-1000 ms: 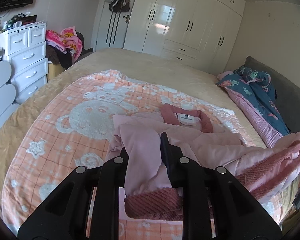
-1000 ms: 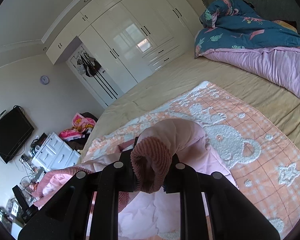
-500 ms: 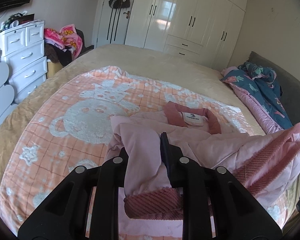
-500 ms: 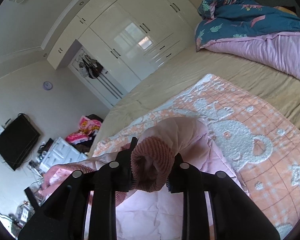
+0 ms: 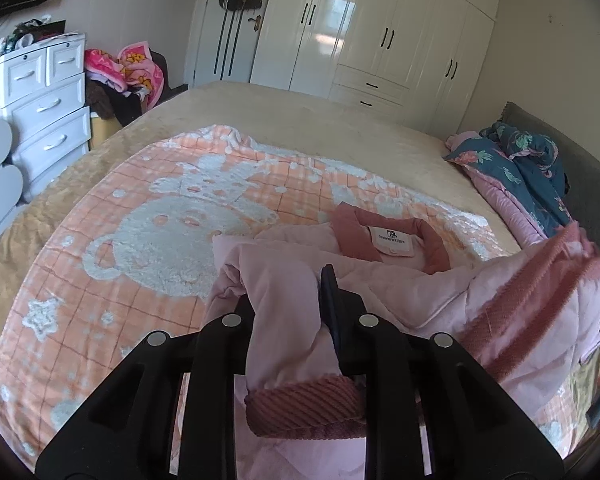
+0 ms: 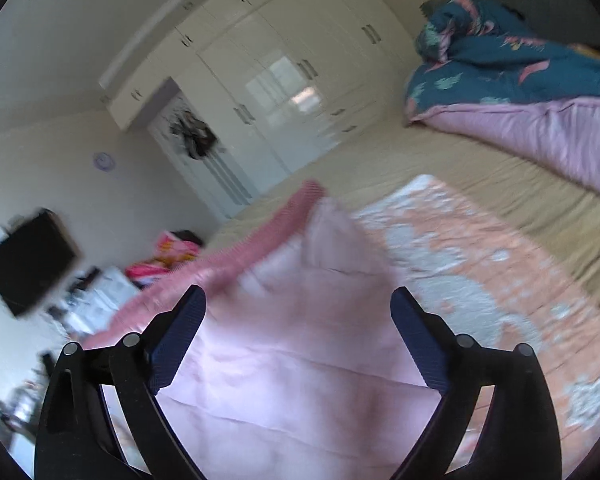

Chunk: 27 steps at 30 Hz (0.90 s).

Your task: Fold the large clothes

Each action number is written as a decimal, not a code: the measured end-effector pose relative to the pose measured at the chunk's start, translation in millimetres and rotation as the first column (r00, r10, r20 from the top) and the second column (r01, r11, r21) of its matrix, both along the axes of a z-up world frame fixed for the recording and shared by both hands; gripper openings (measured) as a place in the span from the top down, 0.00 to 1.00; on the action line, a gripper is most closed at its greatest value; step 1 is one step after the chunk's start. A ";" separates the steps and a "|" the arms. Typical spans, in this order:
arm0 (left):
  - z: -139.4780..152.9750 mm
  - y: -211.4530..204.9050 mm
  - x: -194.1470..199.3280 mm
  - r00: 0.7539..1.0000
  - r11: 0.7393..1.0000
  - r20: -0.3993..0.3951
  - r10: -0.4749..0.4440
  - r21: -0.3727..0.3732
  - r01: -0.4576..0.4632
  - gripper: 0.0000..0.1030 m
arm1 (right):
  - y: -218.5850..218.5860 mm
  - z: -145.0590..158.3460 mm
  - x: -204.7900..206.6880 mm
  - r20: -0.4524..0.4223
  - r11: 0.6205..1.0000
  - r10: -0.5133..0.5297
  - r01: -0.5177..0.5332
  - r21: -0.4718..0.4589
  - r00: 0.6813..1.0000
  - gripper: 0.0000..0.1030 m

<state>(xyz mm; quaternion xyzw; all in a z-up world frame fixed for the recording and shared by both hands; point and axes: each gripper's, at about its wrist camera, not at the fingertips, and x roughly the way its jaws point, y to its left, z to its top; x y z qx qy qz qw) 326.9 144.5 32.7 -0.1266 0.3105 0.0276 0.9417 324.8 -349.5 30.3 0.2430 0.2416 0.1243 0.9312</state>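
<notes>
You are working over a wide bed (image 5: 300, 120) covered in a tan sheet, with a white wardrobe (image 5: 380, 40) along the far wall and a white chest of drawers (image 5: 48, 100) at the left of the left wrist view. An orange checked blanket (image 5: 140, 248) with a white bear pattern is spread across the bed, and a teal and pink duvet (image 5: 528, 176) is bunched against the headboard side.

The pink padded jacket (image 5: 400, 280) lies on that blanket, just in front of you, its darker pink collar and white label facing up. Its ribbed hem (image 6: 260, 236) stands lifted along one edge; the right wrist view is blurred, so you cannot tell how that edge sits.

Your left gripper (image 5: 288, 312) has its fingers closed tight on a jacket sleeve (image 5: 284, 320), and the ribbed cuff (image 5: 304, 404) hangs below the fingers. Your right gripper (image 6: 298, 320) is opening, its fingers (image 6: 180, 332) spread wide with the pink jacket fabric lying under and between them, neither pad pressing on it.
</notes>
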 end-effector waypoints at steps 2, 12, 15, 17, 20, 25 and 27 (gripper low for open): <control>-1.9 1.5 3.7 1.000 1.000 -0.006 0.001 0.000 -0.001 0.85 | 1.5 -8.6 5.3 -0.038 0.998 -0.016 0.014 -0.057 0.999 0.10; -7.0 11.2 8.1 1.000 0.999 -0.020 0.004 -0.035 -0.004 0.76 | 30.0 -73.1 34.5 -0.248 0.974 0.026 -0.080 -0.212 0.968 0.09; -4.4 7.9 6.9 1.000 0.999 -0.013 -0.003 -0.033 0.002 0.69 | 33.8 -72.3 31.6 -0.237 0.971 0.035 -0.089 -0.220 0.971 0.09; -2.7 6.1 5.6 1.000 0.999 -0.008 -0.011 -0.044 0.011 0.61 | 32.9 -69.0 29.8 -0.226 0.972 0.037 -0.087 -0.216 0.973 0.09; 3.0 0.7 2.7 1.000 0.999 0.004 -0.025 -0.036 0.025 0.52 | 31.3 -61.1 27.7 -0.209 0.975 0.040 -0.084 -0.205 0.977 0.09; 12.7 -8.5 -2.9 0.998 0.998 0.025 -0.052 -0.033 0.053 0.34 | 28.8 -52.9 23.9 -0.190 0.980 0.046 -0.081 -0.183 0.981 0.09; 16.0 -12.5 -5.3 0.998 0.998 0.021 -0.055 -0.016 0.055 0.31 | 30.7 -49.0 20.6 -0.186 0.979 0.046 -0.081 -0.185 0.981 0.09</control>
